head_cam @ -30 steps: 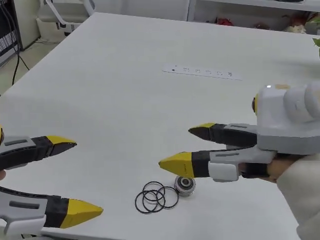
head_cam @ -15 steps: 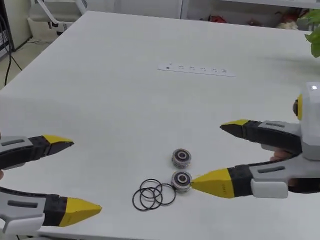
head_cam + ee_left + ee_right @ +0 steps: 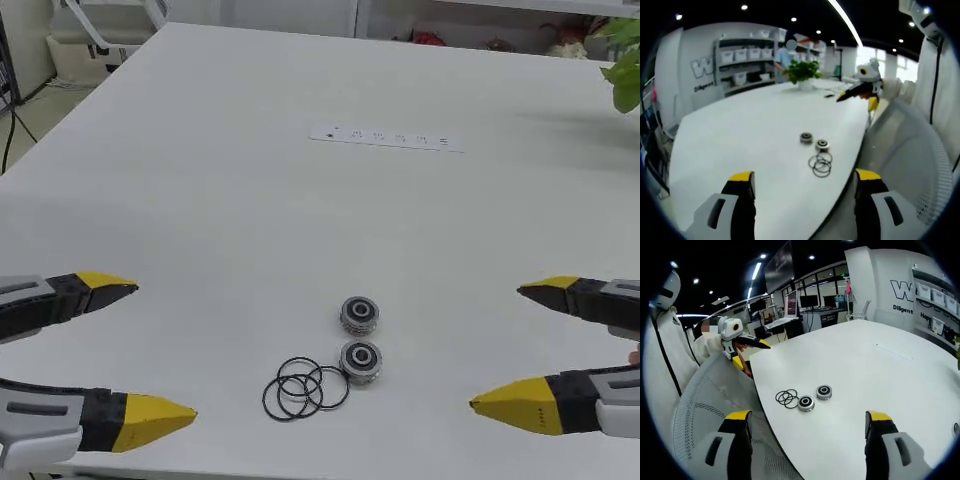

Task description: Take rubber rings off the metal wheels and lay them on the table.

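1. The white table (image 3: 250, 200) serves as the work surface. All task parts are grouped near its 6 o'clock edge, where both tools can reach them.
2. The left gripper (image 3: 165, 351) is held at 8 o'clock from the parts. Its jaws are spread wide and nothing is gripped.
3. The right gripper (image 3: 496, 347) is held at 4 o'clock from the parts, released and empty in the same way. Both are judged to be held well apart so that the parts are left unobstructed.
4. The two metal wheels (image 3: 359, 314) are laid flat, one at 12 o'clock of the other and just beside it. Whether any ring is seated on them cannot be told.
5. The rubber rings (image 3: 300, 388) are laid in an overlapping cluster at 8 o'clock of the nearer wheel (image 3: 360, 361), close against it. They are set flat on the table, as the task requires.
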The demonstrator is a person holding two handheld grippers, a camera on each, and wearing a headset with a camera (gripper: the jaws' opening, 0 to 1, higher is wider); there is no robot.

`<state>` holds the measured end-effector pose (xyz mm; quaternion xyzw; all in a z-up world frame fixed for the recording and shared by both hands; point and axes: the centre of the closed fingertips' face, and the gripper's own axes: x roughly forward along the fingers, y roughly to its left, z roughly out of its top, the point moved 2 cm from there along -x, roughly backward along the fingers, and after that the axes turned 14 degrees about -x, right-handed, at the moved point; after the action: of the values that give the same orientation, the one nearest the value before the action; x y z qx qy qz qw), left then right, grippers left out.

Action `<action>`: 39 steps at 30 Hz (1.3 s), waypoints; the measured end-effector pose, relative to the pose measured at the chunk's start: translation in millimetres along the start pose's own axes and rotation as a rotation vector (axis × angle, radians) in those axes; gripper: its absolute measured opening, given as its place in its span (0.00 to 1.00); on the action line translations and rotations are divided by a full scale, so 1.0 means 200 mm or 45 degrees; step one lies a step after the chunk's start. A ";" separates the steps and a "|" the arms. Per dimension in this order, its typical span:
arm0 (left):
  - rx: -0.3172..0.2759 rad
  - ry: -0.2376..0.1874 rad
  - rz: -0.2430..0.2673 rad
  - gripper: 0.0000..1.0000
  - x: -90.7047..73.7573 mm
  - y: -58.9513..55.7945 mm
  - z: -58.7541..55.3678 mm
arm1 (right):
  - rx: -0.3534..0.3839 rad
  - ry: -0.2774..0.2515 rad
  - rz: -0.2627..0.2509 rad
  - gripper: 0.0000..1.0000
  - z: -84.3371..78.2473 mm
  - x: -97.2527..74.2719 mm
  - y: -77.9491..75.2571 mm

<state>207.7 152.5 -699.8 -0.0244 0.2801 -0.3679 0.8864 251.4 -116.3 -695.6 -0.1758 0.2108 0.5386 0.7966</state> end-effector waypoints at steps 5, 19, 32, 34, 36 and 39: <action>-0.020 0.003 0.007 0.82 0.01 0.01 -0.03 | 0.068 0.038 -0.031 0.90 -0.11 -0.03 -0.01; -0.083 0.025 0.063 0.88 0.02 0.07 -0.10 | 0.201 0.103 -0.017 0.90 -0.31 0.01 0.05; -0.093 0.083 0.059 0.96 0.04 0.06 -0.17 | 0.252 0.156 0.028 0.90 -0.40 0.04 0.12; -0.093 0.086 0.061 0.97 0.05 0.07 -0.17 | 0.254 0.158 0.032 0.90 -0.40 0.04 0.13; -0.093 0.088 0.061 0.98 0.05 0.07 -0.17 | 0.257 0.161 0.034 0.90 -0.41 0.04 0.13; -0.092 0.084 0.061 0.99 0.05 0.07 -0.17 | 0.259 0.163 0.033 0.90 -0.41 0.04 0.13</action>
<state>204.4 161.9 -736.1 -0.0376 0.3229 -0.3368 0.8837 217.4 -142.8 -770.9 -0.1255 0.3172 0.5125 0.7880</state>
